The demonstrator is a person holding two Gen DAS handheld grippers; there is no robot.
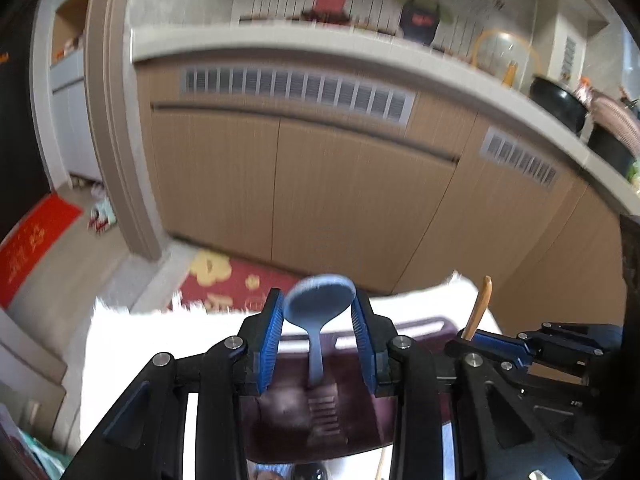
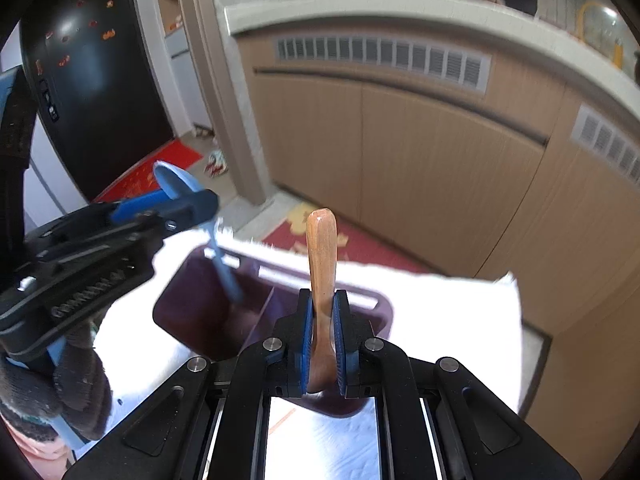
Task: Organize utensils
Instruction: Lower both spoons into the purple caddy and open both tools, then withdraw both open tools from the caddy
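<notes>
My left gripper (image 1: 318,300) has a light blue spoon (image 1: 320,294) standing between its fingertips, bowl up. The thin handle hangs down into a dark maroon basket (image 1: 420,326). The pads flank the bowl's edges without clearly pressing on it, and wide gaps lie beside the handle. My right gripper (image 2: 322,294) is shut on a brown wooden spoon (image 2: 320,248), whose rounded end points up over the basket (image 2: 380,304). In the right wrist view, the left gripper (image 2: 188,200) and blue spoon (image 2: 172,180) hover over the basket's left end. The right gripper (image 1: 500,344) and wooden spoon (image 1: 478,308) also show in the left wrist view.
The basket sits on a white cloth-covered table (image 2: 440,300). Beyond its far edge are a red patterned floor mat (image 2: 360,244), tan kitchen cabinets (image 2: 440,152) and a pale countertop (image 1: 320,46). A dark-gloved hand (image 2: 60,392) holds the left gripper. Both views are motion-blurred.
</notes>
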